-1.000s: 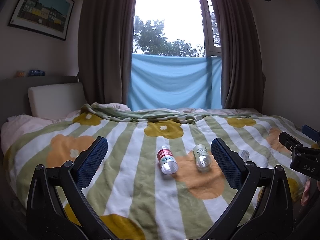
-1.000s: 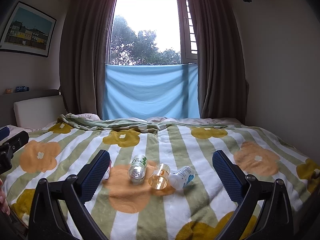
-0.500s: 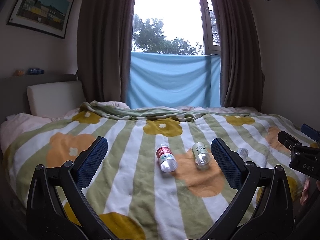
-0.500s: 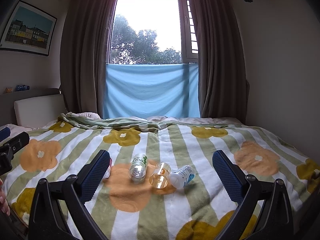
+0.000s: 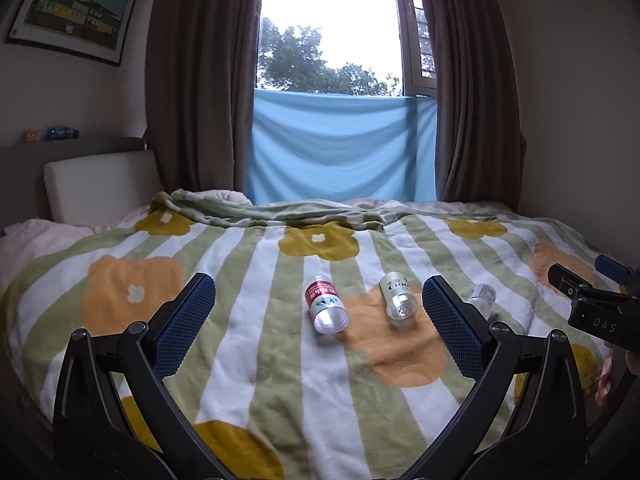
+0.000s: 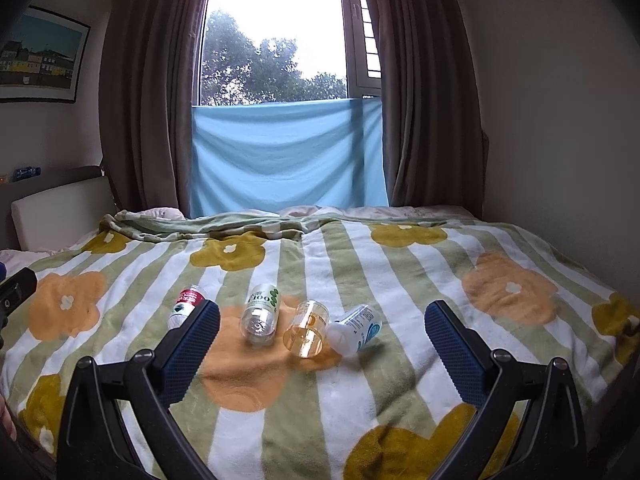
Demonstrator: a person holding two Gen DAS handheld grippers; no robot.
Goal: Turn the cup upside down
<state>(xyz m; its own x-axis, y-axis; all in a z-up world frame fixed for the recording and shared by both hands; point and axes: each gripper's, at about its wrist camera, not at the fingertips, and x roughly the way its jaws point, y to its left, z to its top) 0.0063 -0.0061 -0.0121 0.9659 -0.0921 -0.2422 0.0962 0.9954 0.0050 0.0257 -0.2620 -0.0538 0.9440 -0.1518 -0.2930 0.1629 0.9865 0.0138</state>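
Observation:
A clear orange cup (image 6: 306, 333) lies on its side on the striped flower blanket (image 6: 360, 380), its mouth toward me. In the left wrist view it is hidden behind the right finger. My right gripper (image 6: 322, 344) is open and empty, above the blanket just short of the cup. My left gripper (image 5: 318, 322) is open and empty, facing the red-label bottle (image 5: 325, 304). The right gripper's body (image 5: 596, 312) shows at the right edge of the left wrist view.
Three small bottles lie beside the cup: the red-label one (image 6: 185, 306), a green-label one (image 6: 261, 314) (image 5: 397, 300) and a white one (image 6: 356, 330) (image 5: 482, 296). A headboard (image 5: 100, 184) is at the left, a curtained window (image 6: 280, 92) beyond the bed.
Both grippers have moved a little closer to the items on the blanket; the right one has also turned slightly left. Nothing on the bed has moved.

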